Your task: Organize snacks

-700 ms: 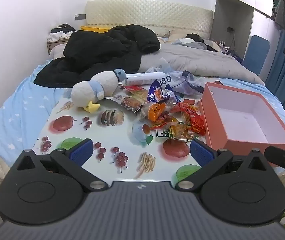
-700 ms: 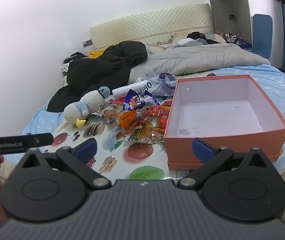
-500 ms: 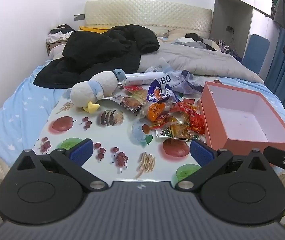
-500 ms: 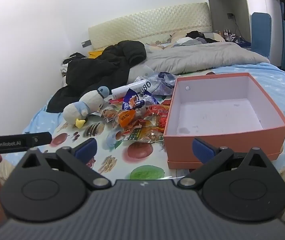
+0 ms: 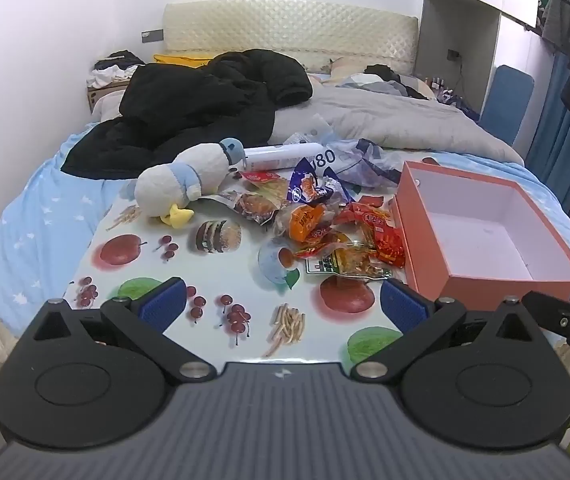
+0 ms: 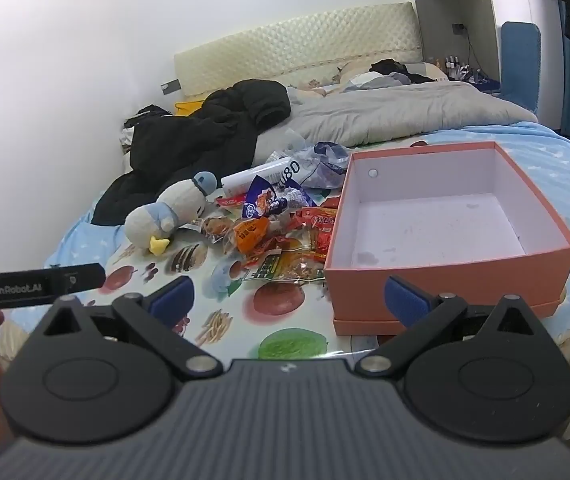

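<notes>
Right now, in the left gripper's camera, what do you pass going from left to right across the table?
Plush duck → blue snack packet → red snack packets → orange box, with nothing inside.

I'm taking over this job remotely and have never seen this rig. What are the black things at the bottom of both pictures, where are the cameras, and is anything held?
No robot here: a person carries two handheld grippers, each with a camera looking along its blue-padded fingers. One picture looks past the left gripper, the other past the right gripper. Both are open and hold nothing. Ahead, on a fruit-printed table, lies a pile of snack packets, beside a plush duck and an empty orange box.
</notes>
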Action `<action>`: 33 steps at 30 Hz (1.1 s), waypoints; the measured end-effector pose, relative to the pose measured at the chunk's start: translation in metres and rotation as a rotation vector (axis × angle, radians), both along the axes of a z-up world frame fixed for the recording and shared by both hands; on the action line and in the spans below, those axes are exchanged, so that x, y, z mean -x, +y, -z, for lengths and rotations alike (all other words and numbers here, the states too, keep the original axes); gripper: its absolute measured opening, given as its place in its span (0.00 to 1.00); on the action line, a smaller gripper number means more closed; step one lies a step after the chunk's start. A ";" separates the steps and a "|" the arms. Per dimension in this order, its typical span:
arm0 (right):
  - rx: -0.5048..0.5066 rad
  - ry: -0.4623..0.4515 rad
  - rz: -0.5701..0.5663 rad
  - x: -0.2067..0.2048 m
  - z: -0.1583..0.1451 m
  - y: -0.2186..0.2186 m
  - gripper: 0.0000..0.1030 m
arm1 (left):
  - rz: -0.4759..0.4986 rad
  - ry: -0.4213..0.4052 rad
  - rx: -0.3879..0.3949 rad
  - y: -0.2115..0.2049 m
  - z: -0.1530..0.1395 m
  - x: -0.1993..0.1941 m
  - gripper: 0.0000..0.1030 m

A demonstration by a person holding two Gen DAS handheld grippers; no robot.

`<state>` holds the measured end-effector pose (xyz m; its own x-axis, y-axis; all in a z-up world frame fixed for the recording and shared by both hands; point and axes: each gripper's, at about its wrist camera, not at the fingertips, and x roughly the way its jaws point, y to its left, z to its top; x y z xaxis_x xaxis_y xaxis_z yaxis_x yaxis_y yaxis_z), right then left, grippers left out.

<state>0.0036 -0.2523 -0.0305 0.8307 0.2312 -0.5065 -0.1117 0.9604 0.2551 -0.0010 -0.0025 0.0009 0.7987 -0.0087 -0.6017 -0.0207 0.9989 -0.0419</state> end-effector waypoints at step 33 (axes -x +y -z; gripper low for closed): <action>0.007 0.011 0.018 -0.005 0.002 -0.008 1.00 | 0.024 0.012 0.047 -0.008 0.009 -0.013 1.00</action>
